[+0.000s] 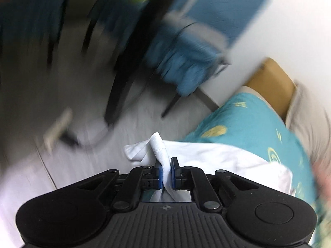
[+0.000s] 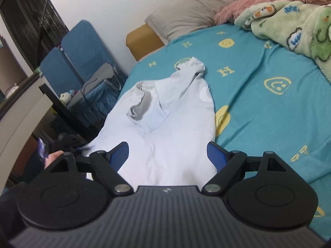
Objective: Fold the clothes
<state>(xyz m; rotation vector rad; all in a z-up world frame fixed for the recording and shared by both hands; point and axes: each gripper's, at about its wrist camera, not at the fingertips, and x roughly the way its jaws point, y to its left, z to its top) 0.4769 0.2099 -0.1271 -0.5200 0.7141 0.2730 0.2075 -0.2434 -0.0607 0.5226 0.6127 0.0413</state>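
Surface: a bed covered by a teal sheet [image 2: 258, 107] printed with yellow smiley faces and letters. A beige pillow [image 2: 196, 10] lies at the head of the bed against a white wall [image 2: 115, 4]. A pink blanket [image 2: 238, 6] and a green patterned blanket [image 2: 293, 24] are bunched at the far right side. A tan headboard [image 2: 142, 41] shows below the pillow. Beside the bed stands a blue folding chair [image 2: 80, 47] with grey fabric draped on its seat.

Task item: a white shirt [image 2: 165, 119] lies spread on the sheet near the bed edge, collar open toward the camera, one sleeve bunched at the far end.

Right gripper [image 2: 168, 157]: positioned low over the near part of the shirt, pointing along the garment toward the pillow. Its blue-padded jaws stand wide apart with the shirt fabric between them; contact with the cloth cannot be confirmed.

Left gripper [image 1: 167, 172]: pointing outward past the bed edge toward the floor [image 1: 82, 103]. Its jaws are drawn narrow and clamp a twisted fold of the white shirt [image 1: 163, 150], which rises between the pads.

View differences: the left wrist view is heavily motion-blurred; it shows the floor and dark chair legs, which the right view mostly hides. The right wrist view is sharp and alone shows the full shirt, pillow and blankets
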